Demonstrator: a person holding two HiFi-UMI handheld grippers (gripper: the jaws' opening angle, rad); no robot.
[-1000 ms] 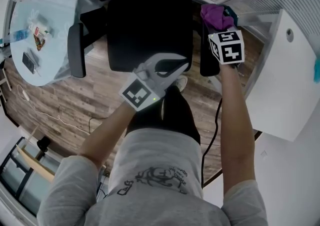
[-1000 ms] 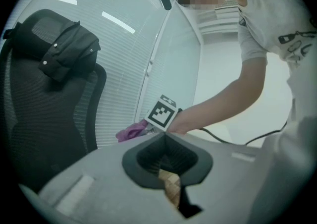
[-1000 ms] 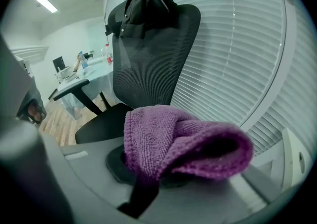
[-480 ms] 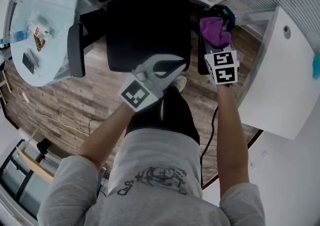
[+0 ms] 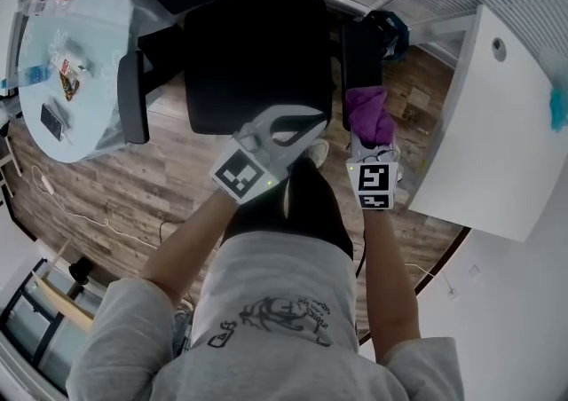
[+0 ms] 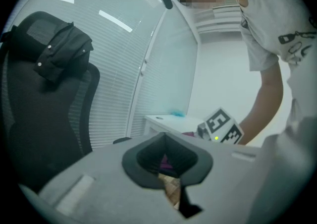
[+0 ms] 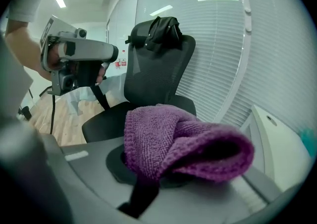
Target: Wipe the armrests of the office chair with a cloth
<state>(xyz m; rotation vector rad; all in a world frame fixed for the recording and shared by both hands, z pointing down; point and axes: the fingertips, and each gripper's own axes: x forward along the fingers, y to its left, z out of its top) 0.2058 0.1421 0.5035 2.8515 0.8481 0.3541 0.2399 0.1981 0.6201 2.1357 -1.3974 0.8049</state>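
Wood-plank floor (image 5: 106, 186) runs under a black office chair (image 5: 257, 53). The right gripper (image 5: 370, 137) has its fingers clenched on a purple cloth (image 5: 367, 111), which bunches over them at the near end of the chair's right armrest (image 5: 362, 53). The left gripper (image 5: 297, 124) hovers just beside it, over the seat's front edge, its fingers seemingly closed on nothing.

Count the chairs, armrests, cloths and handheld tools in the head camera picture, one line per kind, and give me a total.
Chair: 1
Armrests: 2
Cloth: 1, purple
Tools: 2, the left tool and the right tool
Total: 6
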